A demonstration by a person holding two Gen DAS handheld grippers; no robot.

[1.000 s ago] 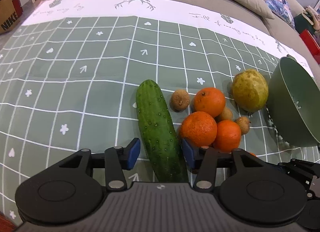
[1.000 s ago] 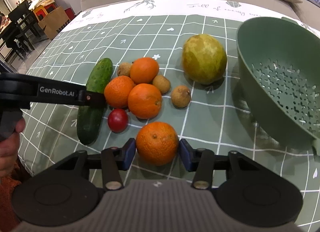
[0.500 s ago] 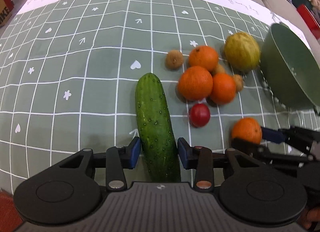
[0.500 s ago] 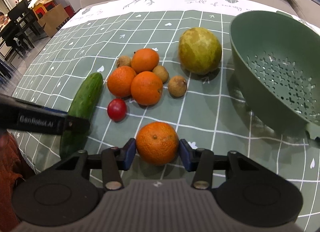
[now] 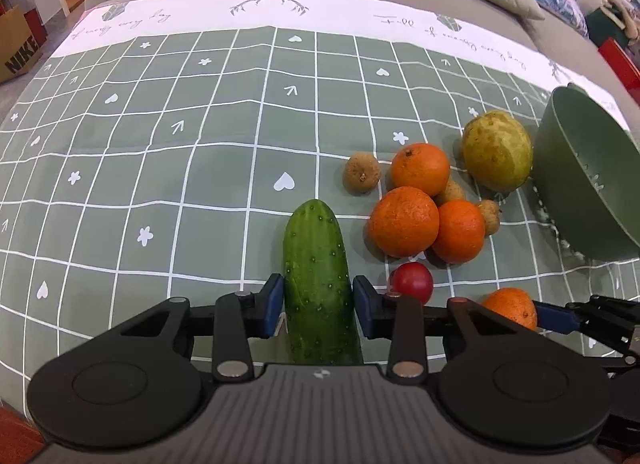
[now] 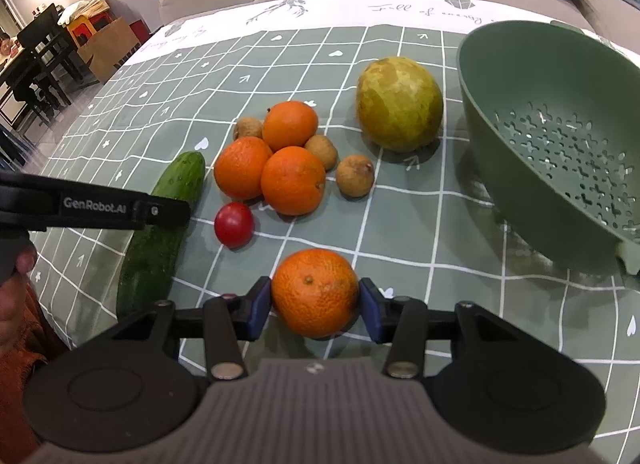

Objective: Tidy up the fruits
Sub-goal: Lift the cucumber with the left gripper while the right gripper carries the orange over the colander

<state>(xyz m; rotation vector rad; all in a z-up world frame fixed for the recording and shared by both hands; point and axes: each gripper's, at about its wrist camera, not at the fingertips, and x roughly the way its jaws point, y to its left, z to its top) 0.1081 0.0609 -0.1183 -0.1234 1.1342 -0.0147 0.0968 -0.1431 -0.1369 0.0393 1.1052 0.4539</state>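
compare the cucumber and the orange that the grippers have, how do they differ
The cucumber is long, dark green and bumpy, lying lengthwise between the left gripper fingers, which have just been closing on it. The orange is round, bright and dimpled, clamped in the right gripper. Both sit low over the checked cloth.

Read "GenRobot.AI" in white on the black arm of the left gripper (image 6: 168,212). Read "NIKE" on a brown cardboard box (image 5: 18,48). Made out only "Full of" in cursive on the tablecloth (image 6: 400,9) border.
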